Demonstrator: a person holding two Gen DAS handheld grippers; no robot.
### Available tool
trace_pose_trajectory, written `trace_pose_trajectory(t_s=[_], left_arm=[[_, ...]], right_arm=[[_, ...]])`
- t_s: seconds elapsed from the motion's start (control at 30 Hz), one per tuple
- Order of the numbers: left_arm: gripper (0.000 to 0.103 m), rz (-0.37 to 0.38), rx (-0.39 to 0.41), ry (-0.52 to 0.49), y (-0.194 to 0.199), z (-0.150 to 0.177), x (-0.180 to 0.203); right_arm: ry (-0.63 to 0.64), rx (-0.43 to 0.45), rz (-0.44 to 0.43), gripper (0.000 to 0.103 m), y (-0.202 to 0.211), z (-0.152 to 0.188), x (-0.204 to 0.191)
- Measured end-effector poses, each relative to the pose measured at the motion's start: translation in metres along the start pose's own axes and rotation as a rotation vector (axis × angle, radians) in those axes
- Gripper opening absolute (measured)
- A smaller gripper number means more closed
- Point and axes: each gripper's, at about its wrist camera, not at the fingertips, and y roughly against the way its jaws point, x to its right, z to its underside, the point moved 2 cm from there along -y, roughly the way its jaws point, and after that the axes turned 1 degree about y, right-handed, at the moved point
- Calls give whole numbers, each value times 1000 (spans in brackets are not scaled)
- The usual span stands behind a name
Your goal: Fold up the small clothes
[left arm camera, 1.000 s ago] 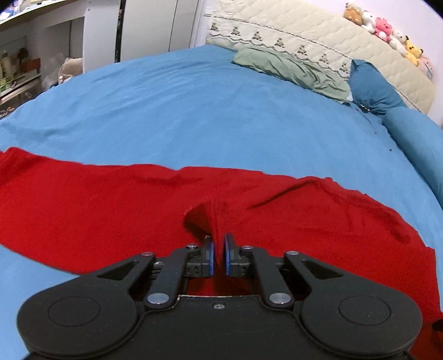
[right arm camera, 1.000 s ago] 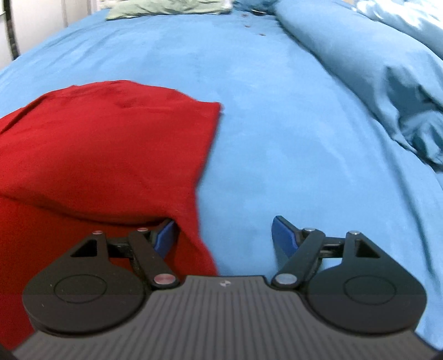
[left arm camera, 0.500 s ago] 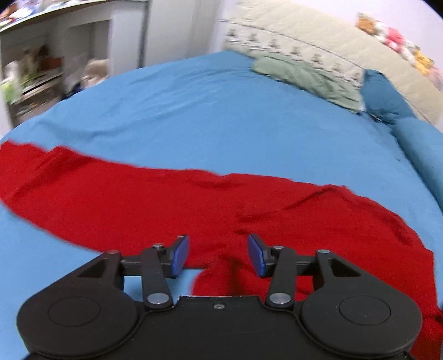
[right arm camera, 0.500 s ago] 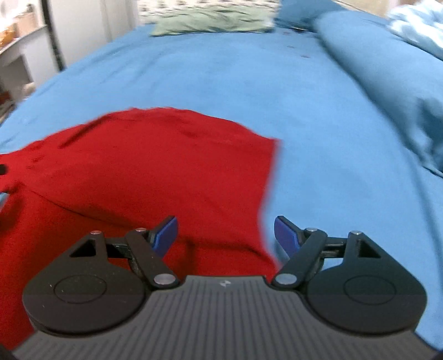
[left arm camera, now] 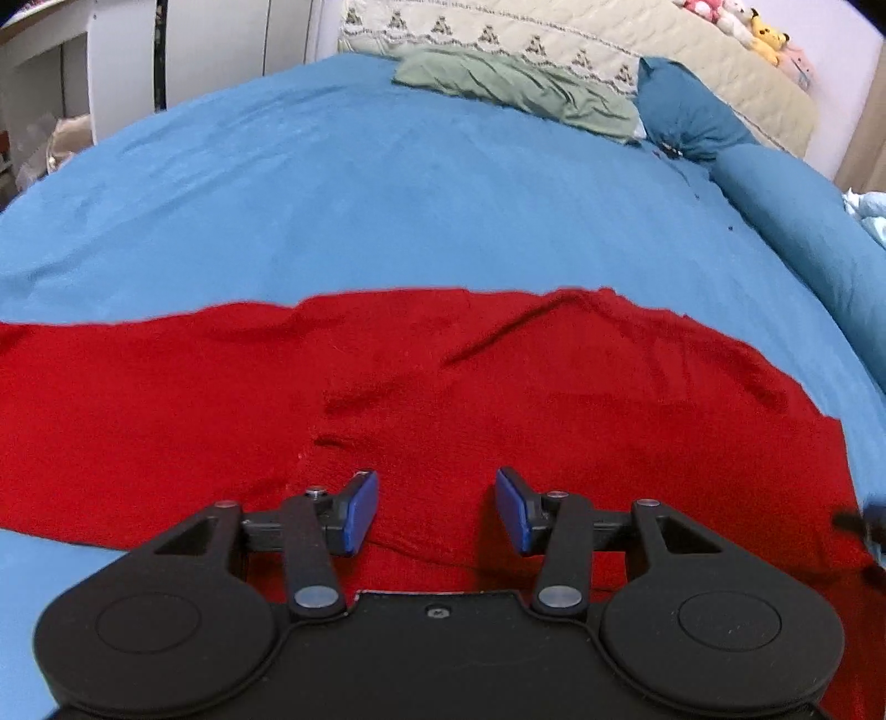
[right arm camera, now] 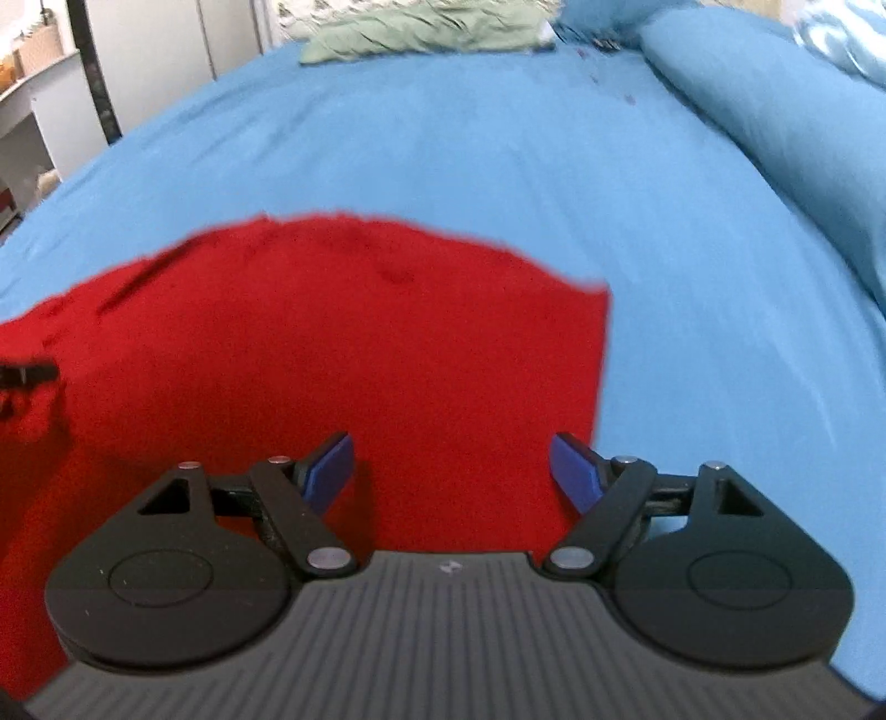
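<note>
Left wrist view: the left gripper (left arm camera: 437, 507) hangs low over the red garment (left arm camera: 498, 387), its blue pads wide apart with nothing between them. The garment lies spread across the blue sheet (left arm camera: 387, 194), a few creases running through it. A green cloth (left arm camera: 515, 88) and a blue pillow (left arm camera: 686, 116) sit far back by the headboard (left arm camera: 581, 33).

Right wrist view: the right gripper (right arm camera: 451, 471) is also wide open and empty, above the garment's right part (right arm camera: 332, 343). The garment's right edge lies just beside the right pad (right arm camera: 576, 471); bare sheet (right arm camera: 692, 249) beyond.
</note>
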Motion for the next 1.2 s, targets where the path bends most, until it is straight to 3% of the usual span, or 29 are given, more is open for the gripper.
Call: trace_pose_trajectory(t_s=[0.1, 0.2, 0.27, 0.43, 0.57, 0.83, 0.9, 1.0, 1.2], left_arm=[[52, 11, -11, 12, -5, 4, -3], [52, 15, -12, 20, -6, 4, -3], [52, 20, -12, 18, -6, 5, -4], [52, 34, -20, 10, -4, 3, -5], [52, 9, -18, 41, 11, -11, -10], [54, -116, -4, 156, 87, -42, -50], [71, -143, 5, 189, 103, -45, -69], [85, -190, 36, 237, 125, -47, -109], [86, -259, 55, 333, 145, -39, -195]], right_arm=[[7, 26, 2, 94, -29, -24, 1], [-26, 2, 57, 94, -67, -36, 16], [-90, 6, 51, 101, -80, -41, 34], [-99, -14, 64, 101, -84, -49, 36], [-58, 13, 44, 101, -55, -59, 29], [57, 83, -63, 103, 55, -91, -64], [93, 89, -128, 103, 70, -89, -98], [125, 48, -204, 103, 72, -82, -147], [93, -30, -310, 103, 70, -55, -238]])
